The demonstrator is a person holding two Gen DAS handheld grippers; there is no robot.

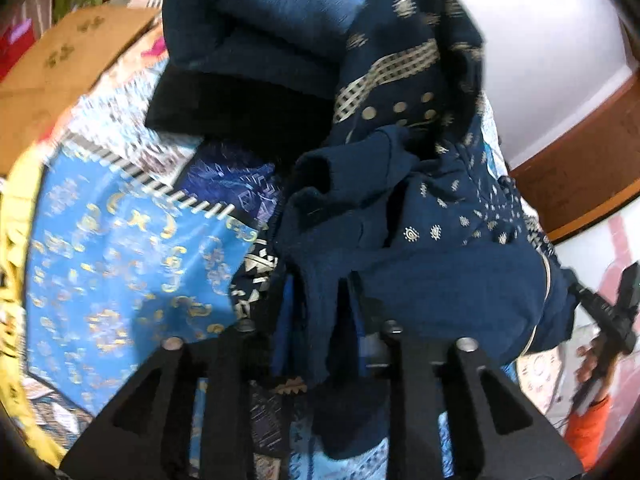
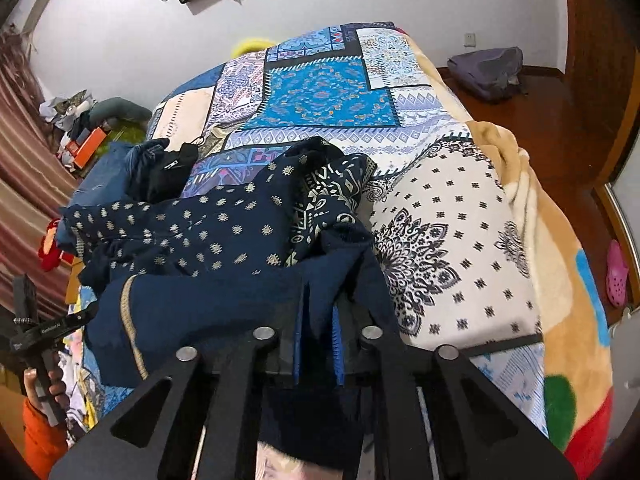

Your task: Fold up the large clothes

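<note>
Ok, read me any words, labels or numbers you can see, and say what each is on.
Nothing reads clearly.
Left gripper: white print on its body, too small to read.
Box: dark printed marks, blurred.
Black cloth: small white tag, too small to read.

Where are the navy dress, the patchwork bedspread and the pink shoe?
navy dress (image 2: 224, 216): right wrist view, on its dotted fabric.
patchwork bedspread (image 2: 448, 224): right wrist view, on a bare white floral panel.
pink shoe (image 2: 617, 274): right wrist view, on its upper.
</note>
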